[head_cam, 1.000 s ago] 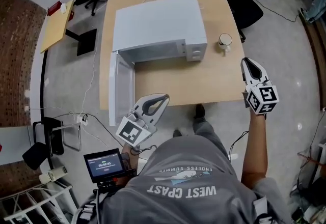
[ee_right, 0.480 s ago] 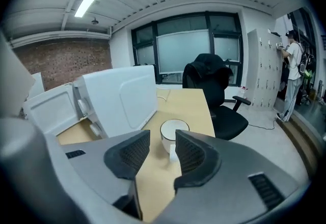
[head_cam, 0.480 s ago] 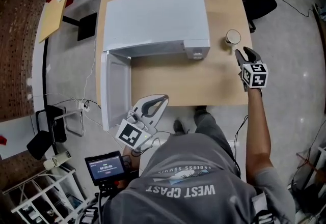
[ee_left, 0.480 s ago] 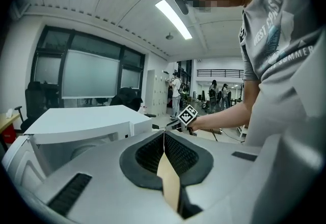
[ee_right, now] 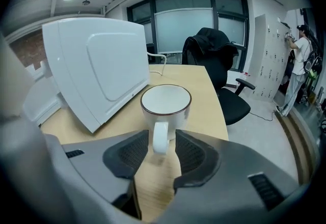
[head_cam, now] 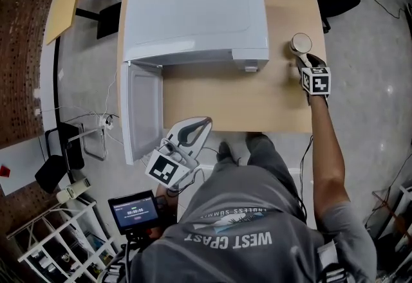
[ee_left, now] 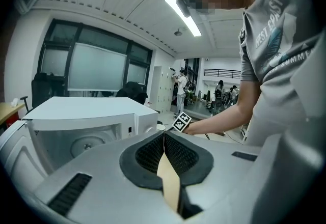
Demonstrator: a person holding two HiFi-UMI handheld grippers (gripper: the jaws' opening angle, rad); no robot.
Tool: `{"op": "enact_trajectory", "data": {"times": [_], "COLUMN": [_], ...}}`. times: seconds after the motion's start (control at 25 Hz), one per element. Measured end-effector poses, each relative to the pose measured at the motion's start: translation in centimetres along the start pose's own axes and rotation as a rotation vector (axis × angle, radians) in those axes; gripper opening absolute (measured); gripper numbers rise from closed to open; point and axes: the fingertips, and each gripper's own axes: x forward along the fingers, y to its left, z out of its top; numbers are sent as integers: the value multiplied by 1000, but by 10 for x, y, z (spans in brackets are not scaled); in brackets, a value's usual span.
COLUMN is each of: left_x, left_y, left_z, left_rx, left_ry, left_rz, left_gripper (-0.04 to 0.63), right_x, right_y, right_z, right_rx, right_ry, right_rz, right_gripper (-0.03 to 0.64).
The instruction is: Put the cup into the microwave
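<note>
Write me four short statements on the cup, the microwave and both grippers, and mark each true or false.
1. The cup stands upright on the table, outside the microwave. True.
2. The microwave's door is shut. False: it hangs open on the microwave's left side in the head view.
3. The right gripper is clamped on the cup's rim. False: its jaws have just been opening and stand apart, with the cup's handle between them, not pressed.
4. The left gripper is shut with nothing between its jaws. True.
</note>
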Motion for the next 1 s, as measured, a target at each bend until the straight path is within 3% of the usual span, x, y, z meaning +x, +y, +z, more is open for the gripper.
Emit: {"op": "enact_trajectory", "data": {"times": [0.08, 0.2, 0.44, 1.0], "left_x": [2, 4, -6, -63], "left_y": [2, 5, 4, -17], "left_z": [-3, -4, -1, 12], "left_rx": [-11, -15, -5, 76], "left_ry": [3, -3, -18, -100], "left_rz": [4, 5, 7, -31], "left_gripper": [21, 21, 21, 21], "right_x": [6, 7, -13, -135], "right_y": [-4, -9, 2, 62], "right_z": [-3, -2, 2, 48], "right_rx": [-19, -35, -21, -44], "right_ry": [6, -2, -20, -220], "right_rz": [-27, -64, -60, -77], "right_gripper": [164, 73, 67, 67]}}
